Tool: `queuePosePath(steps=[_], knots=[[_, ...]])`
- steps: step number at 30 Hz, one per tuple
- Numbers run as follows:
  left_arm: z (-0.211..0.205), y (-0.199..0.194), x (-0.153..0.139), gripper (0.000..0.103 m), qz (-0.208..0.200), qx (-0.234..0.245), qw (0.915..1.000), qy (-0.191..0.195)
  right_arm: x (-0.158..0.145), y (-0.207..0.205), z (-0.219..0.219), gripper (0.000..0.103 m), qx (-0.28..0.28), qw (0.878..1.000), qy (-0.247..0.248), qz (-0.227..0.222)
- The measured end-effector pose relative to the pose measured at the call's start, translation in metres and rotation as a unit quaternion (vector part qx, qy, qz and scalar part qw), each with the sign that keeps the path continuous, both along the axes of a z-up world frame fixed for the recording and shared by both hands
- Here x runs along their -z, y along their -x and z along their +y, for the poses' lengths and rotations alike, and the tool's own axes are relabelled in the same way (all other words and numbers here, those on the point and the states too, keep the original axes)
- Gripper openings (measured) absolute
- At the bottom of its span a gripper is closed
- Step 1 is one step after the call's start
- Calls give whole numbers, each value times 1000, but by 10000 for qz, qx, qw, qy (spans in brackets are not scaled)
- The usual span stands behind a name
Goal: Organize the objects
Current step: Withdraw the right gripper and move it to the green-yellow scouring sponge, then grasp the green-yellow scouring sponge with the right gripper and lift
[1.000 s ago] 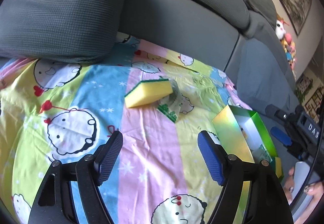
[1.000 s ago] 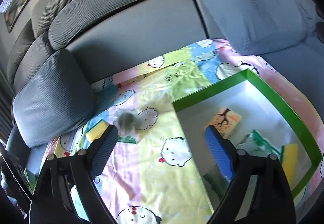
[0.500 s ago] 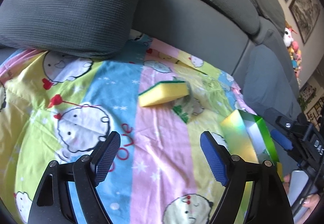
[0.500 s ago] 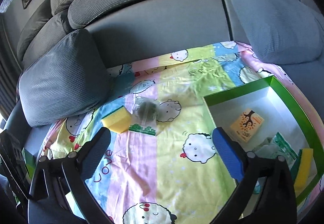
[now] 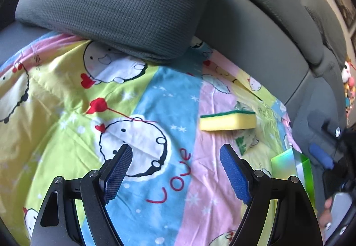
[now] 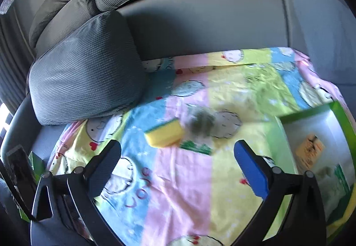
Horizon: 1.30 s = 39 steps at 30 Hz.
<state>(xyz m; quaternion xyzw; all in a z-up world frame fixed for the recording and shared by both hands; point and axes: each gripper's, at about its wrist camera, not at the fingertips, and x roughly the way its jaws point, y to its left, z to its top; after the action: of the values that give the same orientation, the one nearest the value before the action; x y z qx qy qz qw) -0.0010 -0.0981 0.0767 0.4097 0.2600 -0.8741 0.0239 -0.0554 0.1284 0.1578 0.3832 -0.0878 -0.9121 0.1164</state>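
We see the box (image 6: pixel 311 112) at the right edge already holding a few things. The sponge (image 6: pixel 164 134) and packet (image 6: pixel 200 130) lie mid-frame on the sheet (image 6: pixel 184 190), left to us. Both grippers, left (image 5: pixel 175 170) and right (image 6: pixel 178 163), have empty jaws spread wide.

**Sponge and bag on the sheet, box off to the right**

The sponge (image 5: pixel 227 120), yellow with a green top, lies flat ahead of the left gripper (image 5: pixel 175 164). A clear bag (image 6: pixel 201 127) of something dark touches its right end. The green box (image 6: pixel 338 112), white inside, sits right of the right gripper (image 6: pixel 178 154), holding an orange packet (image 6: pixel 310 149).
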Motion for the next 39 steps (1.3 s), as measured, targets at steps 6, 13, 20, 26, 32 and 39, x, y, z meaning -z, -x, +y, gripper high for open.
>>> queuePosePath(steps=[6, 13, 20, 26, 32, 39], knots=[[-11, 2, 9, 82, -208, -219, 9995, -109, -3, 33, -43, 101, -300, 9991, -237, -172], [-20, 3, 14, 82, -336, -375, 9985, -206, 13, 75, -82, 101, -403, 9978, -267, -449], [-22, 6, 20, 82, -492, -457, 9977, -72, 52, 104, -109, 88, -330, 9930, -937, -643], [-23, 7, 23, 82, -543, -479, 9973, -78, 73, 109, -99, 49, -165, 9883, -1260, -842], [-25, 8, 26, 82, -610, -507, 9968, -59, 91, 102, -82, 20, -362, 9860, -968, -1310], [-32, 6, 30, 82, -685, -610, 9957, -150, 93, 77, -74, 23, -544, 9820, -1118, -1421]])
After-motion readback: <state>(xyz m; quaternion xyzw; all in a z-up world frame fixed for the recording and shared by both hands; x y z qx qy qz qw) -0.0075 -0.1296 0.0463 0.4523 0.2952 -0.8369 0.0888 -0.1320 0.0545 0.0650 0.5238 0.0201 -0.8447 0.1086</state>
